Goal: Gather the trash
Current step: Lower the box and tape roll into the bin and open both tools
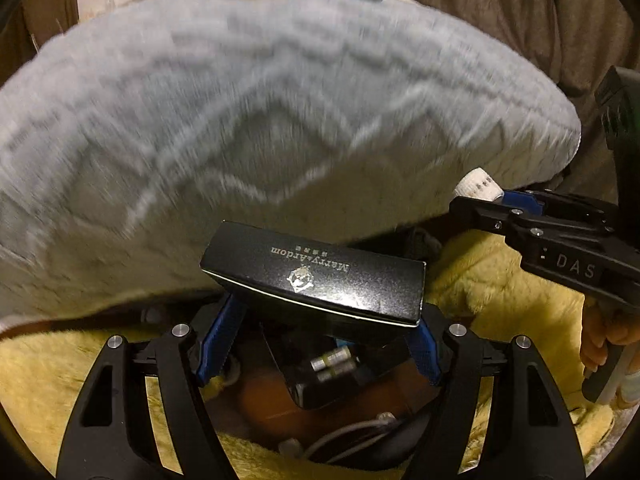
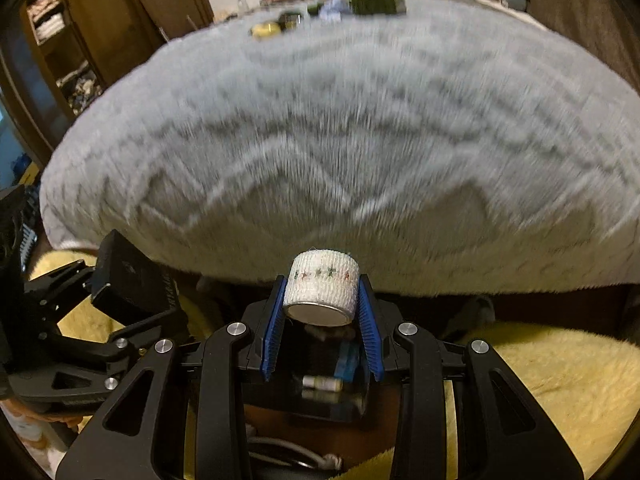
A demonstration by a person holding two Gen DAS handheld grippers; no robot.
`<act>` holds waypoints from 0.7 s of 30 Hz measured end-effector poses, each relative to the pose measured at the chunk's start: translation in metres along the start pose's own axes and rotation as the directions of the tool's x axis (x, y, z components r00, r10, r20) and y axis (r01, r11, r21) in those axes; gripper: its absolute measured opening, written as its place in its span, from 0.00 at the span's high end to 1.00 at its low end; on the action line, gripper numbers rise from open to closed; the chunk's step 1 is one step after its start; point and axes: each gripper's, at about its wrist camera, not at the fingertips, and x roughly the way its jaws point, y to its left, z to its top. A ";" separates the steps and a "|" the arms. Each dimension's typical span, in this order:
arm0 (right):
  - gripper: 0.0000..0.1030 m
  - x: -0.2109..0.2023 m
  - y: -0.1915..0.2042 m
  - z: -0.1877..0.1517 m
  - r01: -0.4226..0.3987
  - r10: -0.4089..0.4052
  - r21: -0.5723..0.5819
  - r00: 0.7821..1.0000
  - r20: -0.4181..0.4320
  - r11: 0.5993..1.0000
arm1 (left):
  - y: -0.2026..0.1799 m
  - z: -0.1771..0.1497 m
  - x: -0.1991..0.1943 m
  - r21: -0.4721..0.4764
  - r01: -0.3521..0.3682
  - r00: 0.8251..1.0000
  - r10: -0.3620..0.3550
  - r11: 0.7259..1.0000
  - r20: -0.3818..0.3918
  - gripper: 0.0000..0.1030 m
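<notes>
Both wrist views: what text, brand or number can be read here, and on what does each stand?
"Merry Ardom": printed upside down on the black rectangular cardboard box held in the left gripper.
"DAS": on the black body of the right gripper.
Small characters above the brand on the box: too small to read.
Coloured marks on the white fabric tape roll: a pattern, no letters.
</notes>
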 end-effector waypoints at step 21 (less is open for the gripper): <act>0.63 0.058 -0.006 -0.027 -0.020 0.029 0.054 0.984 -0.177 0.998 | 0.003 -0.036 0.071 -0.036 0.008 0.972 -0.017 0.999 -0.233 0.30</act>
